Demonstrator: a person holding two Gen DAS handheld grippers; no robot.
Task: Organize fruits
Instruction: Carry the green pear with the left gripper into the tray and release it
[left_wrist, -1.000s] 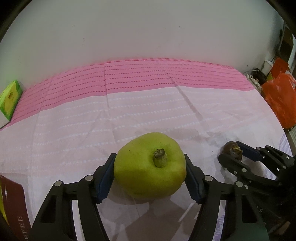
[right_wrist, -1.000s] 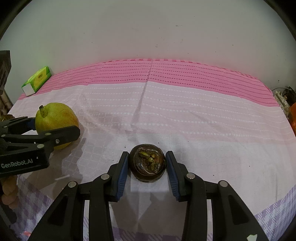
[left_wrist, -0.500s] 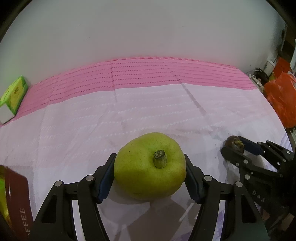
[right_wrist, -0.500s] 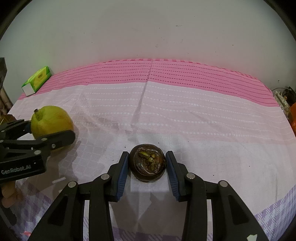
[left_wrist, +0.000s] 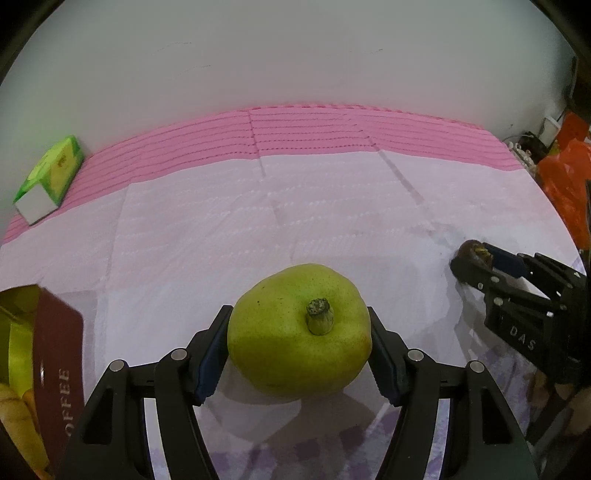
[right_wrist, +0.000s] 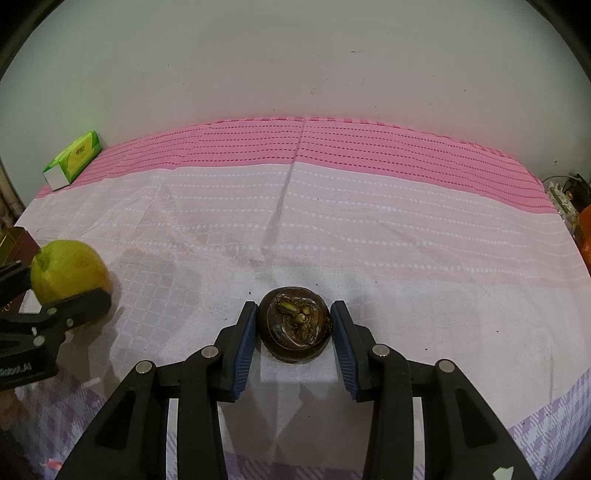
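Left tongs (left_wrist: 299, 354) pinching pear (left_wrist: 298, 330), now carried leftward beside box (left_wrist: 55, 354); right tongs (right_wrist: 293, 332) clamping mangosteen (right_wrist: 294, 323), unmoved; likely boxing pear next.

Looks like a home room, not a lab. Table under a pink-and-white woven tablecloth (right_wrist: 332, 206) pushed against a plain, scuffed white wall (right_wrist: 295, 66). Green tissue pack (right_wrist: 72, 161) at far left of the frame. Maroon tin marked "COFFEE" (left_wrist: 55, 354) lower left. Orange plastic bag (left_wrist: 565, 184) and cable clutter (right_wrist: 561, 195) at the right edge.
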